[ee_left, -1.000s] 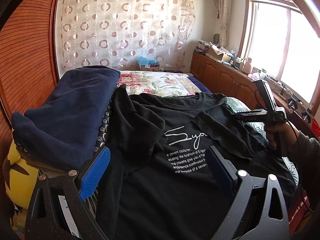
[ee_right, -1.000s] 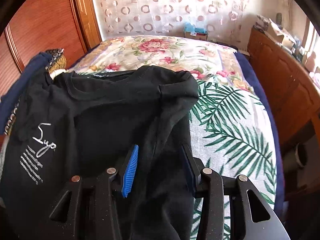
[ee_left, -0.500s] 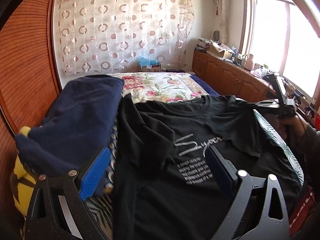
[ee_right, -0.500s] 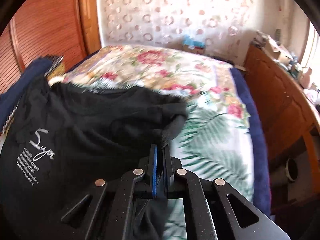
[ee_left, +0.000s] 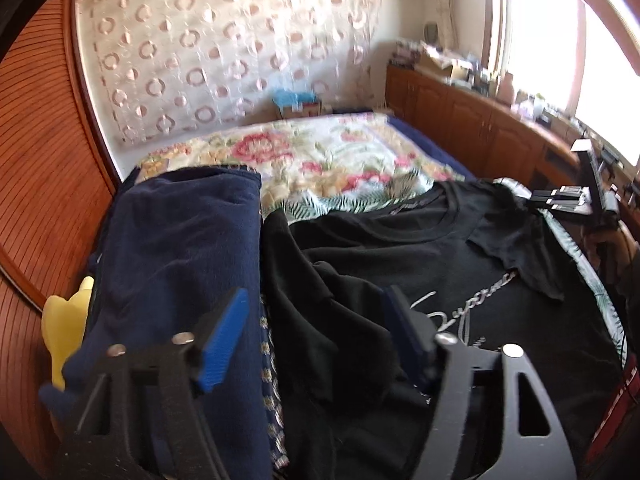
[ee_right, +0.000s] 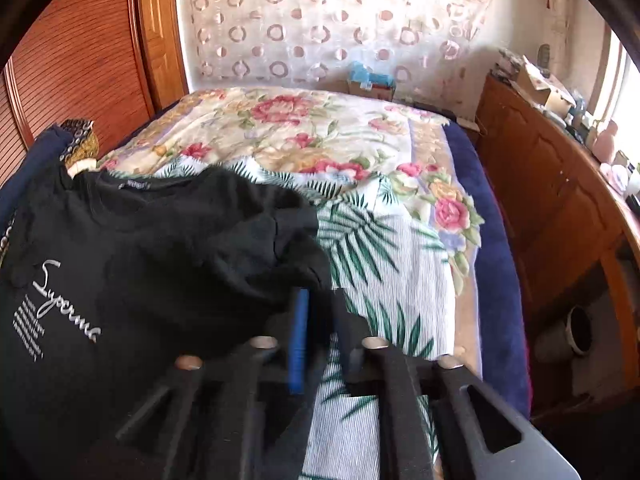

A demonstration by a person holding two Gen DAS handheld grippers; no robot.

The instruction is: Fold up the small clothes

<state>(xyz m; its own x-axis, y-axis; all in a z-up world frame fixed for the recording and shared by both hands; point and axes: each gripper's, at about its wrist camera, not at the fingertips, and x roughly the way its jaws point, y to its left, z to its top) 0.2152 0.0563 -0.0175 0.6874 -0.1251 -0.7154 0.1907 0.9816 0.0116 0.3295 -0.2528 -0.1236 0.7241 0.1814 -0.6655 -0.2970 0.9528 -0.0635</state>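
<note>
Sunlight from a big window point(ee_left: 560, 64) is washing over a bedroom where a bed point(ee_right: 492, 240), spread with a floral cover point(ee_right: 304, 136) and a palm-leaf sheet point(ee_right: 384, 264), is taking up most of the floor. Lying on that bed, toward its near left side, is a black T-shirt point(ee_left: 400, 248) with white script lettering on the chest; its body is spreading face up while one sleeve is bunching in folds. The left gripper point(ee_left: 316, 336) is hovering over the bunched sleeve with its jaws closing, the black cloth sitting between them but the blue pads not pressing on it. The right gripper point(ee_right: 320, 332) is hanging at the shirt's other sleeve edge, its jaws opening a narrow way with only a slim gap showing between them; the cloth is lying just ahead of the tips, not pinched. Beside the shirt, a folded navy blanket point(ee_left: 176, 264) is lying against a wooden wardrobe point(ee_left: 36, 168), and wooden cabinets point(ee_right: 560, 208) are running along the window side under a ring-patterned curtain point(ee_right: 328, 24).
</note>
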